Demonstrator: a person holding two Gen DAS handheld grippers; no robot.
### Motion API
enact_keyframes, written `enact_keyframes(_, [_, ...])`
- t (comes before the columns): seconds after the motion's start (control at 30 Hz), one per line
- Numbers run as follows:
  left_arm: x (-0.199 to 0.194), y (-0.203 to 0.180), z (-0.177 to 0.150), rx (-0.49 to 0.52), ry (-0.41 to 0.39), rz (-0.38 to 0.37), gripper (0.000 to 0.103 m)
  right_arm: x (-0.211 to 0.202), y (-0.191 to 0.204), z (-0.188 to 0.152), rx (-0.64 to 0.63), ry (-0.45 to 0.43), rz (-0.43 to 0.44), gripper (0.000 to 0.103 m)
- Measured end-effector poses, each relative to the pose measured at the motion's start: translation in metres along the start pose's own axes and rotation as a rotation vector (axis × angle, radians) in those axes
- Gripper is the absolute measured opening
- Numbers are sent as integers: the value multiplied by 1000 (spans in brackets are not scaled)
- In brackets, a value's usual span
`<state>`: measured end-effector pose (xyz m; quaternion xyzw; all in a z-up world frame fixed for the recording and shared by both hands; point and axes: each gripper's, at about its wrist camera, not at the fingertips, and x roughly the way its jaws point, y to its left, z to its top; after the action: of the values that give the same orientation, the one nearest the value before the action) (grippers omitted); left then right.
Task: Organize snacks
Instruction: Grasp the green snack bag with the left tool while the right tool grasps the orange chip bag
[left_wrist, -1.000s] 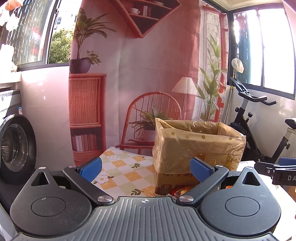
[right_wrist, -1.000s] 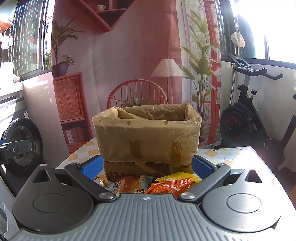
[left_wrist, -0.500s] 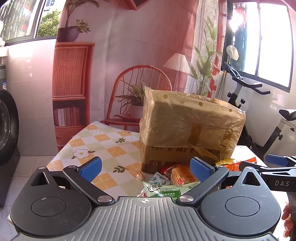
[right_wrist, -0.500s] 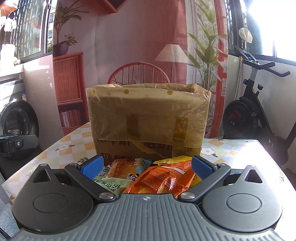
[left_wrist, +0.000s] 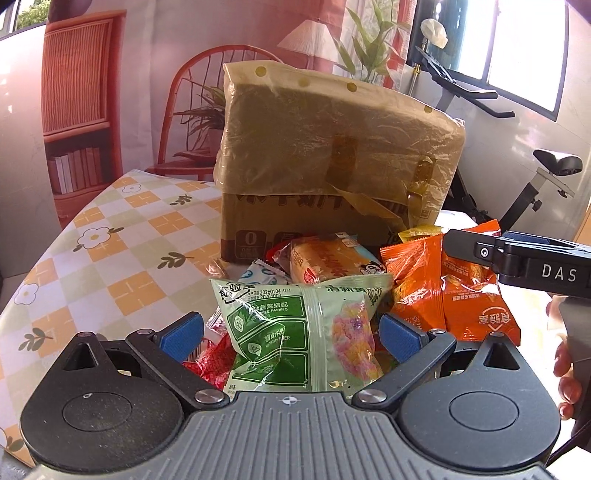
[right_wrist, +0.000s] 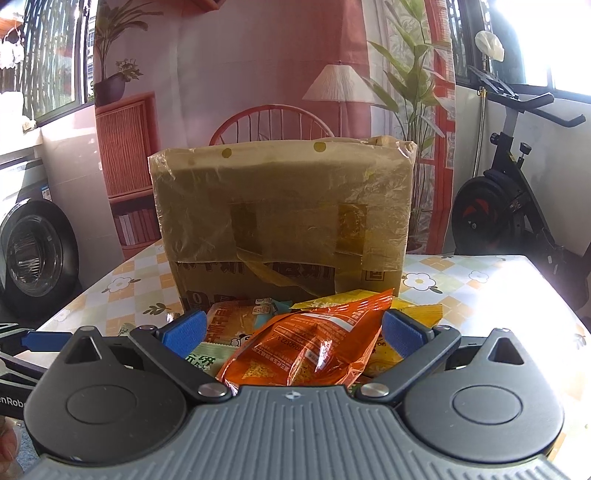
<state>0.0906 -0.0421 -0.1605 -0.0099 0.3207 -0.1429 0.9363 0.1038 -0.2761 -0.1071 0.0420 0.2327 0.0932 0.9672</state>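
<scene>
Snack pile sits on the checked floral-cloth counter, against the front of a plastic-wrapped brown cardboard box. Left gripper: fingers spread wide around a green plastic snack packet, no pinch. Right gripper: fingers spread, flanking an orange foil snack packet.

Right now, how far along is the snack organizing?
Done: nothing visible; the inside of the plastic-lined cardboard box can't be seen. In hand: nothing. The left gripper, fingers open, straddles the green vegetable-crisp packet; the right gripper, open, straddles the orange snack packet. Left: the whole packet pile on the checked tablecloth.
</scene>
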Motion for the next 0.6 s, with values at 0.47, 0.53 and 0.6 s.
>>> enact_keyframes(0.47, [42,1,-18,-40,148,-24,103,13,-7,-6,29,26,-29,103])
enact_keyframes(0.53, [41,2,-17,-44,137,-32,98,15,-8,-9,39,35,-27,103])
enact_keyframes(0.6, [37,3,-18,-43,117,-54,87,18,-10,-12,63,47,-21,102])
